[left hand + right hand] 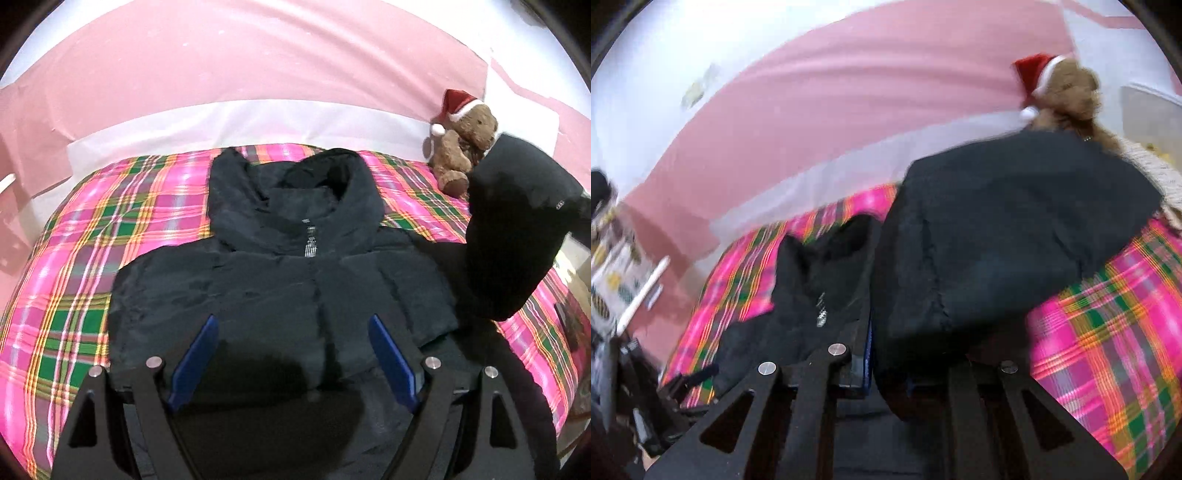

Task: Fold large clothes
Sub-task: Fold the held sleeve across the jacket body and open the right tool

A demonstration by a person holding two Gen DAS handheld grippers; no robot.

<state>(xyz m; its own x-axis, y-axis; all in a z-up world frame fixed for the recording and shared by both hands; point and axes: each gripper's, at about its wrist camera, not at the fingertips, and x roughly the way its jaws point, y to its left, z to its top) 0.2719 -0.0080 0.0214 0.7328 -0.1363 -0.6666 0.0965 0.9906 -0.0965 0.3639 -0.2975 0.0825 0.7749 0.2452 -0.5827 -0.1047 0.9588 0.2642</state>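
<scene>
Right tongs (886, 369) clamped on a sleeve (997, 240) of the black jacket (280, 280), raised clear of the bed (74, 258) and hanging in a thick fold over the right side. Left tongs (291, 354) spread wide with nothing between the blue fingers (195, 354), hovering above the lower front of the jacket, near the bed's near edge. Jacket spread face up along the middle of the bed, zip closed, hood flat and pointing toward the far edge by the wall. Teddy (465, 147) in a red hat seated at the far right corner, just behind the raised sleeve. Folding judged barely begun: body laid out and smoothed, first sleeve lifted but not yet laid across the chest. Left to do, by the look of it: that sleeve inward, the other sleeve likewise, hood down, then body folded in half. Other sleeve not clearly made out against the dark body.
</scene>
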